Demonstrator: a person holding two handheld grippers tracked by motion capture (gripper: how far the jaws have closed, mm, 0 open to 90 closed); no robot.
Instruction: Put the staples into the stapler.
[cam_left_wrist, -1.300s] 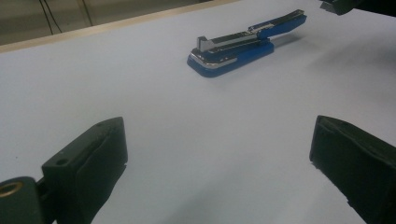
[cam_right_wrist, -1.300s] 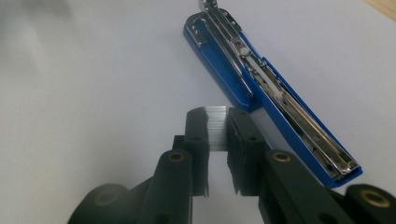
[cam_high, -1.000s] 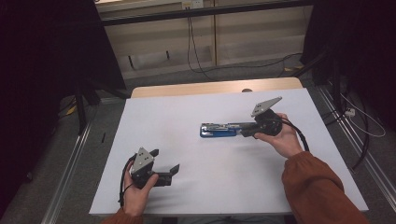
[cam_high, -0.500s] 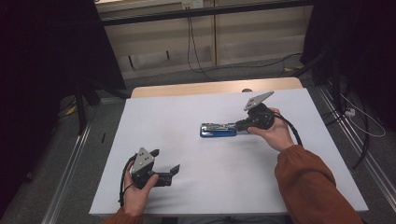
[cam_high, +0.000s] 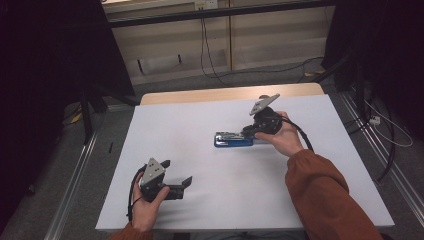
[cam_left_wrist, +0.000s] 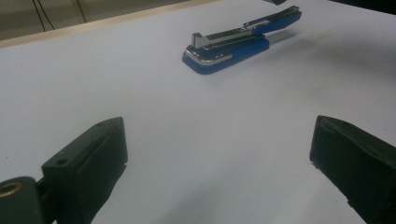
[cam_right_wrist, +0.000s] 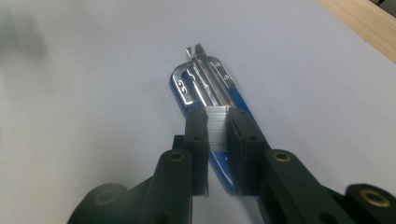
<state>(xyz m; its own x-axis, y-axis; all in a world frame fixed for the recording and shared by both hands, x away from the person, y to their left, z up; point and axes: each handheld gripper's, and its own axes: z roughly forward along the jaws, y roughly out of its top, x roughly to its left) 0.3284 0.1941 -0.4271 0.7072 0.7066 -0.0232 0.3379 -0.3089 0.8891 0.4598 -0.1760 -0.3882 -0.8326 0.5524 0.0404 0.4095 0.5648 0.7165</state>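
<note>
A blue stapler lies with its top swung open on the white table, its metal staple channel facing up. My right gripper hovers just over the stapler's rear end, shut on a silver strip of staples held between its pads. At the front left, my left gripper rests low on the table, open and with nothing between its fingers. The left gripper view looks past its jaws to the stapler farther off.
The table's wooden far edge shows beyond the white sheet. Cables trail over the floor behind, and metal rails run along both sides. Dark curtains hang left and right.
My right gripper has slid left and slightly away along the stapler, still carrying the staple strip. The left gripper and the stapler have stayed put.
</note>
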